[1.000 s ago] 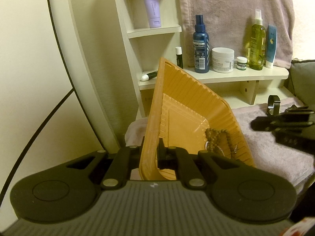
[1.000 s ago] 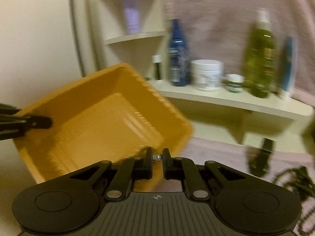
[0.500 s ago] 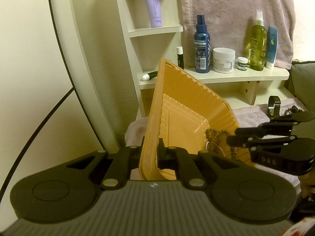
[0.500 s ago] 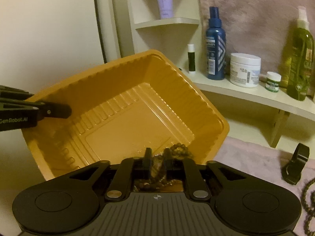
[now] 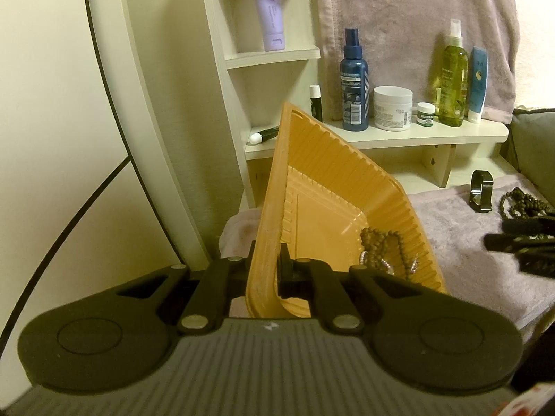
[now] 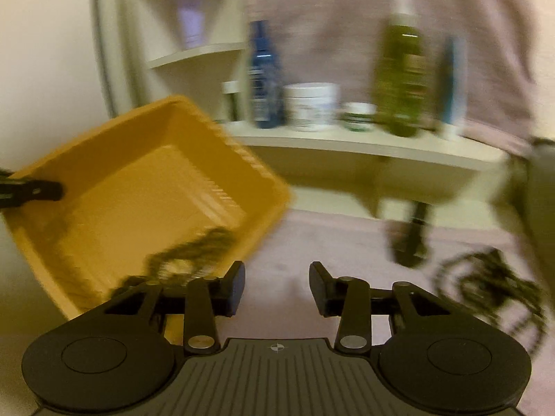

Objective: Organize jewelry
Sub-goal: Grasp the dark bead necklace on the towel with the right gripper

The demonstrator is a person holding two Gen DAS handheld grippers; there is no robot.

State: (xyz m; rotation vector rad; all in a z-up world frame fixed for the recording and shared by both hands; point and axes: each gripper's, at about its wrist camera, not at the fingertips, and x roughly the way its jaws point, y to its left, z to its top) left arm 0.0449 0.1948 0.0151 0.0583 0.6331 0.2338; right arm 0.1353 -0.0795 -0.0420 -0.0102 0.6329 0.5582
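Right gripper [image 6: 276, 286] swung away from orange tray [image 5: 333, 187], fingers now empty and opening wider; half second back it hung over tray with beads. Bead bracelet [image 5: 381, 242] now lies in tray's low corner. Left gripper [image 5: 265, 274] fingers narrow, pinching tray rim, tilted. Remaining beads [image 5: 523, 204] and black ring [image 5: 482, 190] on towel; probably next.

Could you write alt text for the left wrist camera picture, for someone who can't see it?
The left gripper pinches the rim of a tilted orange plastic tray, with a brown bead necklace lying in its low corner. Behind it a cream shelf carries bottles and jars, and a black watch lies on the mauve towel.
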